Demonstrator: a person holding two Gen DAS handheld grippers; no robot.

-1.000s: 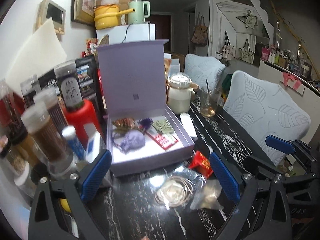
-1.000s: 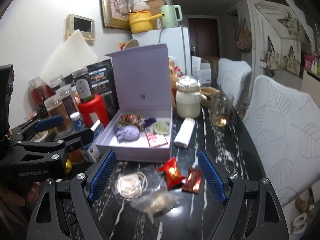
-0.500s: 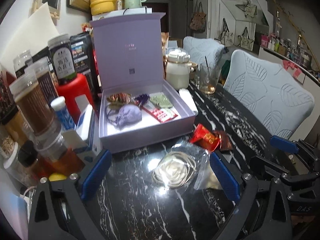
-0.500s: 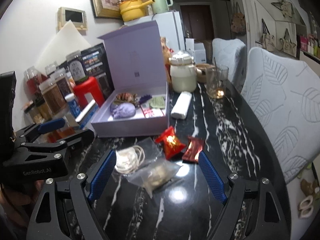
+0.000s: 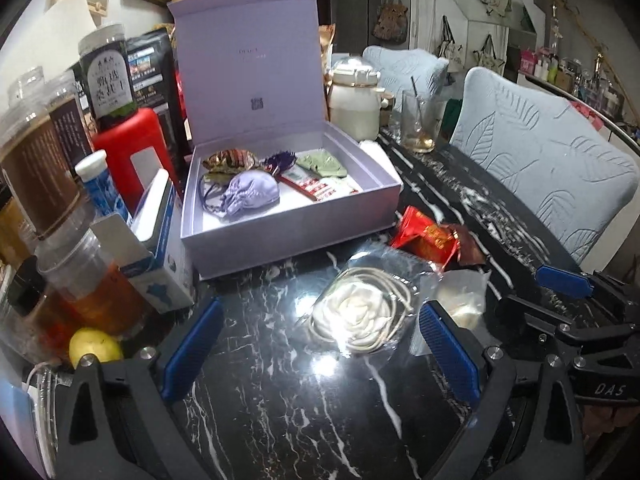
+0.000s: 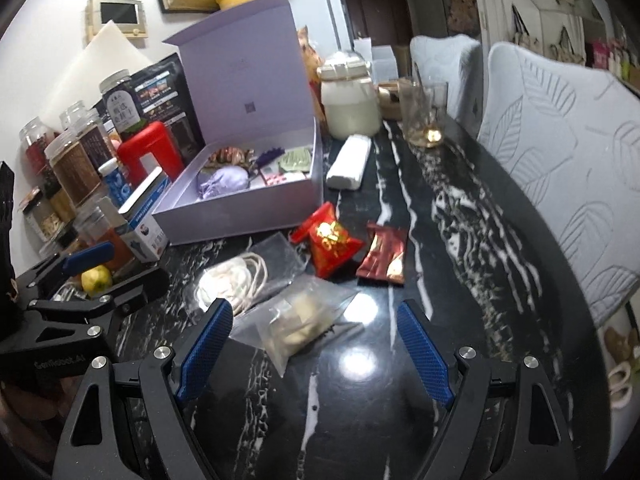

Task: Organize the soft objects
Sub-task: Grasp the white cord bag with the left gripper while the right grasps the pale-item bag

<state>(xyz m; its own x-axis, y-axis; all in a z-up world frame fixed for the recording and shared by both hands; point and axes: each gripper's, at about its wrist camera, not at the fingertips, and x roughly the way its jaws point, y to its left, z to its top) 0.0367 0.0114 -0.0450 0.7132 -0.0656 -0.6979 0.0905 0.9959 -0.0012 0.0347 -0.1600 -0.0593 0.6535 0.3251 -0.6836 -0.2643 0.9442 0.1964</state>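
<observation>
An open lilac gift box sits on the black marble table, holding a purple pouch, a green pouch and other small items. In front of it lie a clear bag with a white cord coil, a clear bag with a pale lump, a red pouch and a dark red packet. My left gripper is open, just before the cord bag. My right gripper is open around the pale-lump bag.
Jars, a red canister and a blue-white carton crowd the left edge. A white jar, a glass and a white roll stand behind the box. Pale blue chairs line the right side.
Both grippers have moved forward and tilted down toward the table, so the bags and pouches lie closer between the fingers. Both stay open; nothing was picked up.
</observation>
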